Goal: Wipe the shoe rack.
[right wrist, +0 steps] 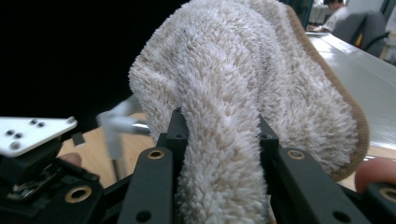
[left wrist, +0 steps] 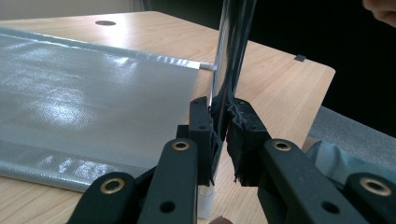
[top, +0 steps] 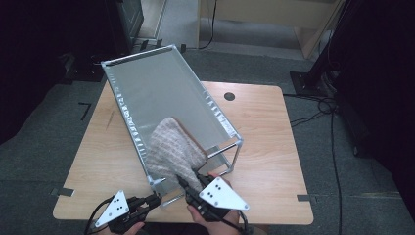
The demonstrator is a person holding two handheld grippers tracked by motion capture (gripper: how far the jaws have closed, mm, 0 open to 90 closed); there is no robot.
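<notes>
The right gripper [top: 190,183], at the lower centre of the frame, clamps a bunched fold of a beige terry towel [top: 172,149] that drapes over the near end of a metal-framed mesh rack [top: 161,81]. The left gripper [top: 155,198] pinches the rack's corner post [left wrist: 229,60] tightly. The towel looks soft, light and floppy; best gripped at a gathered edge.

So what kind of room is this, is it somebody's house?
Probably not a house. It looks like a lab or workshop: a plain wooden table stands on grey carpet, black cables trail over the floor, and dark stands rise beside it.
</notes>
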